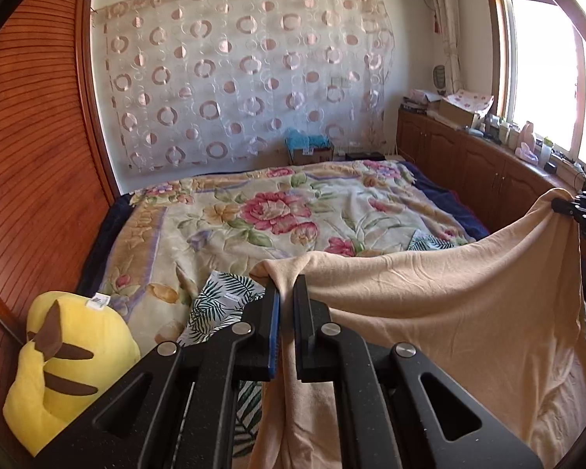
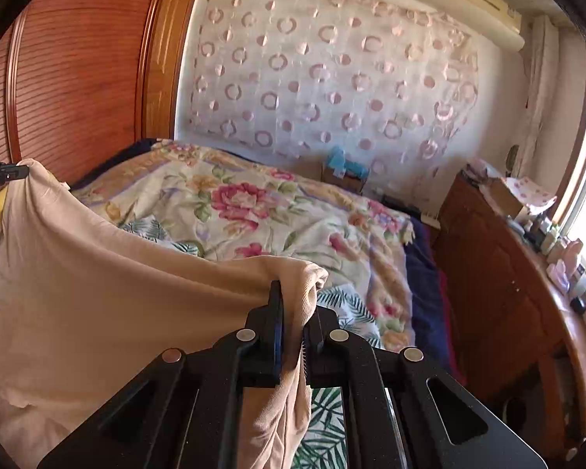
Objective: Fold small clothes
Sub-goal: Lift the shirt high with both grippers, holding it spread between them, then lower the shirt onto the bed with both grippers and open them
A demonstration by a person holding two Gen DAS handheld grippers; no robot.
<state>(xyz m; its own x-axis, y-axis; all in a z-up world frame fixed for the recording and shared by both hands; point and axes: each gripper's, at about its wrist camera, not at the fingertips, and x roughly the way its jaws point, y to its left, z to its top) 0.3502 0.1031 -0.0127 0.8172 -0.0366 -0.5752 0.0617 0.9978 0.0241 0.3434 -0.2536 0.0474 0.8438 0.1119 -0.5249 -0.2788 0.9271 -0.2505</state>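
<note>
Now both jaws pinch the peach garment (image 1: 429,312): left gripper (image 1: 287,293), right gripper (image 2: 293,305). Keep the edge between them taut and level while you lower it onto the bed (image 1: 215,211).

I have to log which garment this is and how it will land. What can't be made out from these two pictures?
- Beige garment: type unclear; lower part cut off by the bottom edge, both views.
- Leaf-print cloth: mostly hidden under the garment and left tool.
- Right tool: one fingertip wrapped in fabric.
- Windowsill items: too small.
</note>
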